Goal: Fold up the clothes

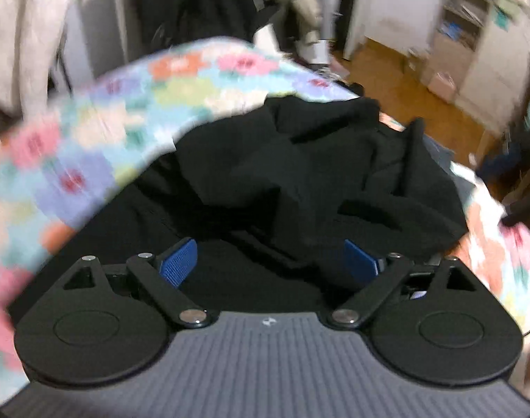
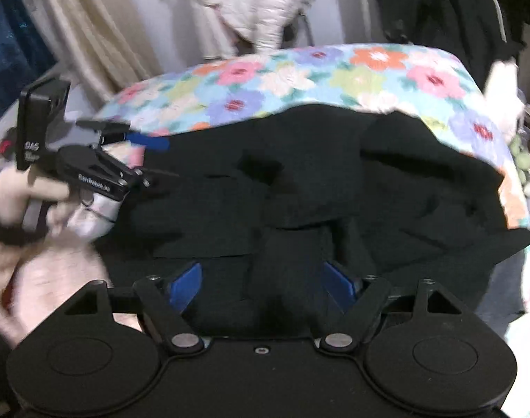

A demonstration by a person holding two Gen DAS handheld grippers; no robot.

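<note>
My left gripper (image 1: 270, 261) wide, empty | right gripper (image 2: 261, 282) wide, nearer | crumpled black garment (image 2: 299, 188) directly ahead, spread sideways

Left wrist camera sits close over the black garment (image 1: 299, 174), looking forward and down toward the far wooden floor (image 1: 404, 80) and shelves (image 1: 470, 28). Right wrist camera, equally near, faces hanging pale clothes (image 2: 251, 3). Both share the garment on the floral bedcover (image 2: 299, 76).
</note>
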